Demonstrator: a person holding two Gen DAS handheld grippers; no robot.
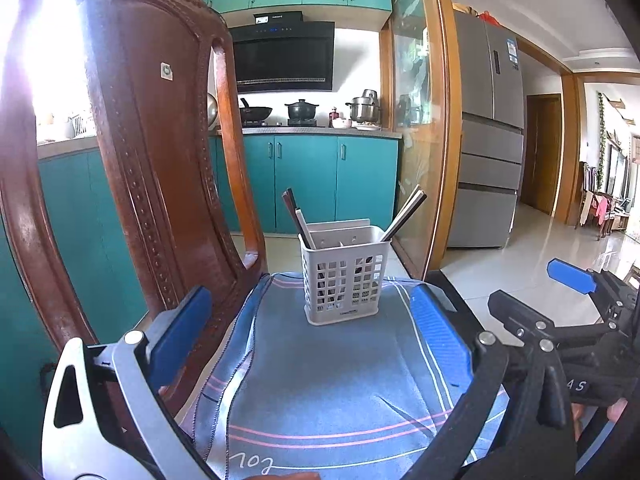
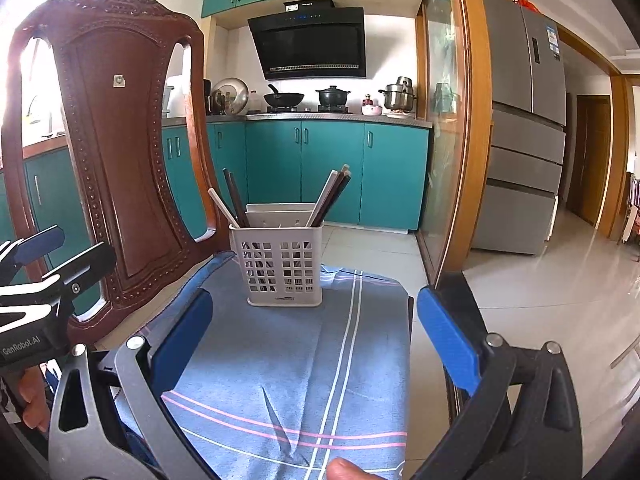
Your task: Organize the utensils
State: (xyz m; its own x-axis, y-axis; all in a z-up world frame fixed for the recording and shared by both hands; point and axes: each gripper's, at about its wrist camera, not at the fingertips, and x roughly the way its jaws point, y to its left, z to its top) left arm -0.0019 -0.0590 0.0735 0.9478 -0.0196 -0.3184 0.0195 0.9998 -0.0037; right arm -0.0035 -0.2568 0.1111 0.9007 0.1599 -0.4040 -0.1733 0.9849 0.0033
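A white plastic utensil holder (image 1: 344,280) stands upright on a blue-grey striped cloth (image 1: 320,380) spread over the counter, near the cloth's far edge. Its walls are a grid of square holes above a solid base rim that carries a small label, and a taller solid back panel rises behind. A divider splits it into 2 compartments. Chopsticks (image 1: 298,218) lean out to the left from the left compartment, dark ones with a pale one beside them; another bunch (image 1: 404,214) leans out to the right from the right compartment, again dark and pale together.

The left tool (image 1: 320,336) is released, its blue pads wide apart over the cloth and gripping nothing, on the near side of the holder. The right tool (image 2: 316,344) is likewise spread and empty. A carved brown wooden chair (image 2: 116,140) stands just left of the holder.
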